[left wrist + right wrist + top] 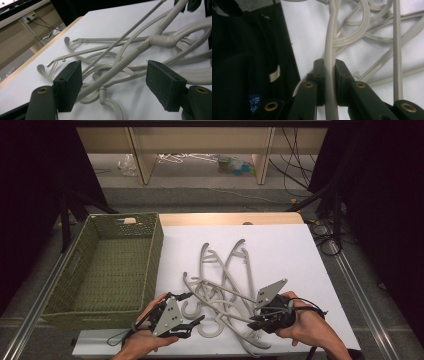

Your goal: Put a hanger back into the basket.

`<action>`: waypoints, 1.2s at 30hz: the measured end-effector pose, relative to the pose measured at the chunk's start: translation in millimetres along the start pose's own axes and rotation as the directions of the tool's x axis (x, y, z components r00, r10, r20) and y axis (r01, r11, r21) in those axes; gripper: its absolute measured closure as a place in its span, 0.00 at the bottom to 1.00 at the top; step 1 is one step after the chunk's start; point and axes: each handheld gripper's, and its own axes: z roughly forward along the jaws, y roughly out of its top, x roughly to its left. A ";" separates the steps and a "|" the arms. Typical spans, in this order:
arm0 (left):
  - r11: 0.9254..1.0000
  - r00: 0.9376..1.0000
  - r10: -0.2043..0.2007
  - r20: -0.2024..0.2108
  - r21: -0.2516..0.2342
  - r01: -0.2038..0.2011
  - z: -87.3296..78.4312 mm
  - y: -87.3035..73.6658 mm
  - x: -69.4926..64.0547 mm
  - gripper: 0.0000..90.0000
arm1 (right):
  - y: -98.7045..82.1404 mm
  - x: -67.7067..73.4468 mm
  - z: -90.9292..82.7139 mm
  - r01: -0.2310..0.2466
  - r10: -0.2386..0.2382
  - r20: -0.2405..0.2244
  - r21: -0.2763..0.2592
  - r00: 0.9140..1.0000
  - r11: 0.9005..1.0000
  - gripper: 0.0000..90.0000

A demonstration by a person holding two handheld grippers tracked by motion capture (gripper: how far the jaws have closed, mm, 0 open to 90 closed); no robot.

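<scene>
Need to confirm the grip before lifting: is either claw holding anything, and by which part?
The right claw is shut on a grey hanger, pinching one of its thin arms. The left claw is open, holding nothing, with hanger pieces between its pads.

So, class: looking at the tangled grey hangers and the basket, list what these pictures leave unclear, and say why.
- How many hangers there are: high view, they overlap in a tangle.
- Which hanger the right hand-held gripper clamps: right gripper view, the top edge cuts its arm off.
- The basket's near inner corner: high view, its own front wall hides it.
- Items on the far floor: high view, too small.
</scene>
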 end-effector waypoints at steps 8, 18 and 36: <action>0.986 0.984 0.137 0.110 0.083 -0.146 23.7 -4.7 -4.1 0.40 | -2.1 3.6 -2.8 0.049 -0.048 -0.039 0.010 0.998 0.999 0.91; 0.969 0.952 0.230 0.204 0.045 -0.244 38.6 -1.8 -1.3 0.63 | -2.2 6.6 -3.2 0.070 -0.069 -0.065 0.005 0.995 0.998 0.90; 0.924 0.911 0.376 0.172 0.007 -0.383 32.1 36.8 6.8 0.88 | -2.6 -18.4 -29.6 0.030 0.002 0.190 -0.167 0.982 0.985 0.50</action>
